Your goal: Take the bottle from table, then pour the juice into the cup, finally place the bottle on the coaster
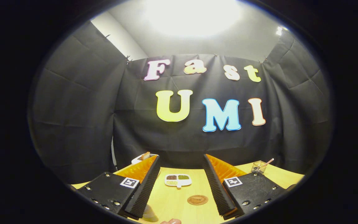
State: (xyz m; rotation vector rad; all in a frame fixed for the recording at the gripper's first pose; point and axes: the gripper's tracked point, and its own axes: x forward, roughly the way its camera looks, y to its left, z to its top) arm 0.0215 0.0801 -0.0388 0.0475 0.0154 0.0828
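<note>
Two fingers of the gripper [181, 174] reach forward over a pale yellow wooden table [172, 202], standing wide apart with nothing held between them. Each finger has a ribbed inner face, and each sits on a dark block that carries a small square black-and-white marker and several screws.

On the table between the fingers, in the nearer part of the gap and somewhat towards the right finger, lies a round brown coaster [197, 199], flat and bare. Farther off, also between the fingers but closer to the left one, sits a small white divided dish [178, 180] with dark, green and yellowish fillings in its compartments. Dish and coaster are apart from each other.

Behind the tip of the left finger, at the far side of the table, a white object [139, 158] with a pale brown piece sticking up from it is partly hidden by the finger; what it is cannot be told. To the far right, beyond the right finger, stands a small wire mesh basket [259, 167] with a thin pink-tipped stick leaning out of it.

At the near edge, between the fingers, a rounded pinkish shape [171, 221] and a greyish translucent patch [150, 214] show, both too cropped to identify.
</note>
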